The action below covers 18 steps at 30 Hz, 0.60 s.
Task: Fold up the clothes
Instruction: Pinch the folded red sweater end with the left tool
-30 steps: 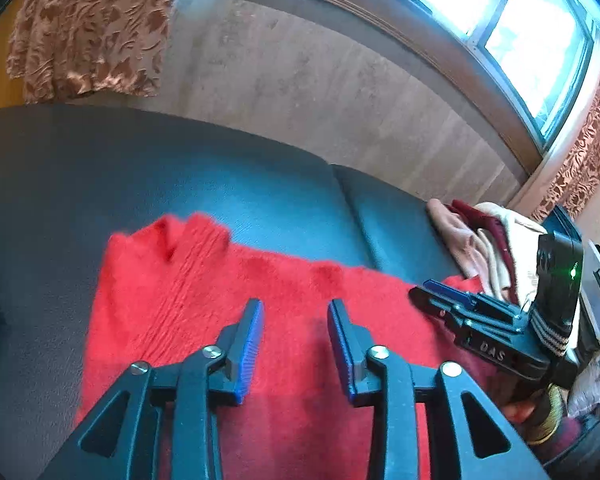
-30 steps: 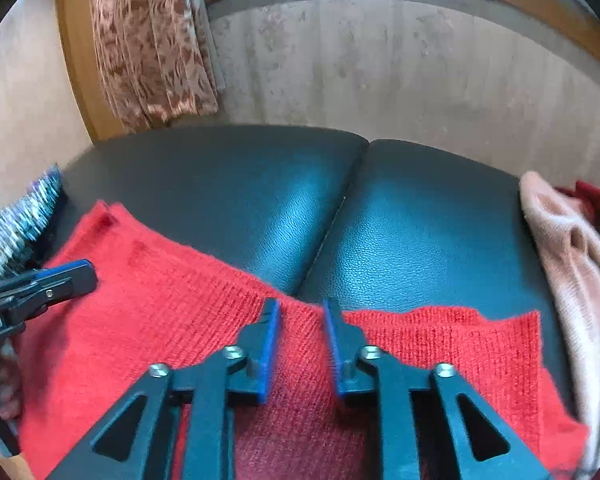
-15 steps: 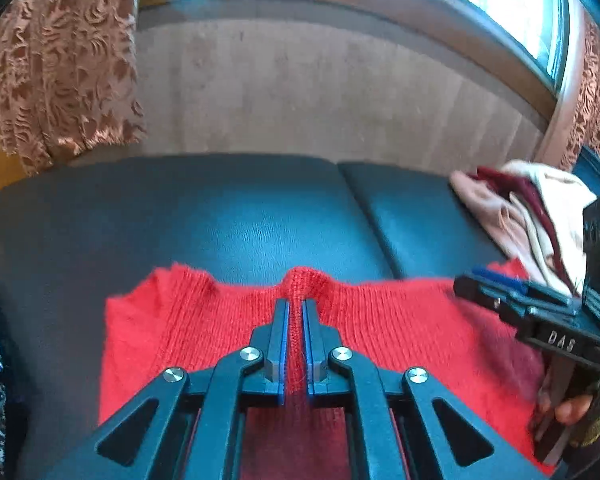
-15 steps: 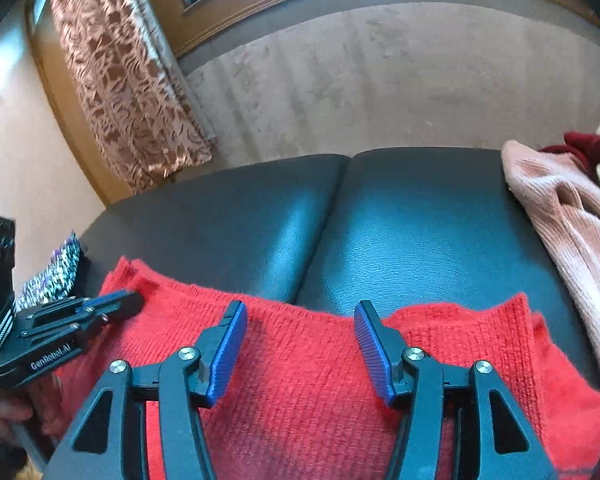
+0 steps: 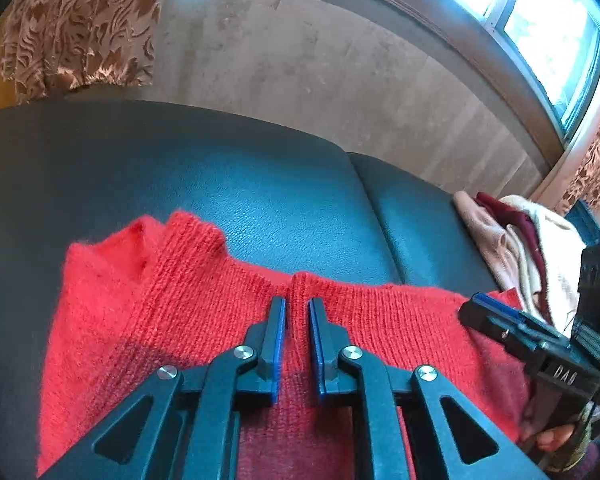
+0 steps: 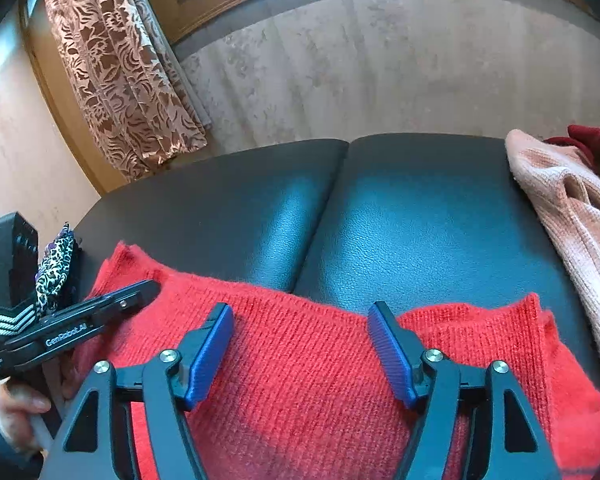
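Dark leather couch [image 6: 400, 216], two cushions meeting at a centre seam. Behind it a grey-beige wall [image 6: 380, 64] below a window [image 5: 540, 32]; patterned brown curtain [image 6: 116, 72] hangs at left. Leopard-print fabric [image 6: 56, 264] at couch's left edge.

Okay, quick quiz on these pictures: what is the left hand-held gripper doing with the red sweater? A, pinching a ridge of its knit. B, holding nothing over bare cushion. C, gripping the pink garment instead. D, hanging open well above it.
A: the left hand-held gripper has its jaws nearly closed on a raised ridge of the red sweater.
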{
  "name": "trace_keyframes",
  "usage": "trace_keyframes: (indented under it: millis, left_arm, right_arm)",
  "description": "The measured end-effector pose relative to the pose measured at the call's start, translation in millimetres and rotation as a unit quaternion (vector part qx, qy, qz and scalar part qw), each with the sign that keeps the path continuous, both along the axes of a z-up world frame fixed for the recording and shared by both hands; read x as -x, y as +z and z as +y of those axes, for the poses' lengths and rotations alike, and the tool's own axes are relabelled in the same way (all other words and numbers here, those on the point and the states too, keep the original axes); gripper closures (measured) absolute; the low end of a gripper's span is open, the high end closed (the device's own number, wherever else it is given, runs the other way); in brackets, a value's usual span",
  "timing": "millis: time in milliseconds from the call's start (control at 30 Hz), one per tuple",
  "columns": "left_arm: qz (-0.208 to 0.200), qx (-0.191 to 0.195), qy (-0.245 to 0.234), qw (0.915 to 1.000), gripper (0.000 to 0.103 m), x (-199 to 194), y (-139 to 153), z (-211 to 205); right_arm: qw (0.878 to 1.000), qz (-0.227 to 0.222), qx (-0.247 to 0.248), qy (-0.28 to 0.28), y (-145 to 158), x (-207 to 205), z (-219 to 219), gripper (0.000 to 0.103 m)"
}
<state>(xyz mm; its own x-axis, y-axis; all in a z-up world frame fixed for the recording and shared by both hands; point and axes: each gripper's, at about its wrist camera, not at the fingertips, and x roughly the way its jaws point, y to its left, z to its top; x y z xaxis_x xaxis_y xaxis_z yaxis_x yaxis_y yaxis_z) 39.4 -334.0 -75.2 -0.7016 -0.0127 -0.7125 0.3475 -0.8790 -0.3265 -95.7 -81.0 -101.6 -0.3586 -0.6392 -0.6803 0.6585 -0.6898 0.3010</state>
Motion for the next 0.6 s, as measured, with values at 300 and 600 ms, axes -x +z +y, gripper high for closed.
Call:
trace_keyframes:
  millis: [300, 600]
  left_arm:
    - [0.012, -0.068, 0.013, 0.9976, 0.076, -40.8, 24.7, -13.9]
    - [0.025, -0.037, 0.079, 0.9959, 0.07, -108.3, 48.5, -30.6]
  right_arm:
    - [0.994, -0.049, 0.074, -0.069, 22.0, 5.8, 85.5, 0.026]
    - [0.999, 0.023, 0.039, -0.019, 61.7, -44.8, 137.2, 0.024]
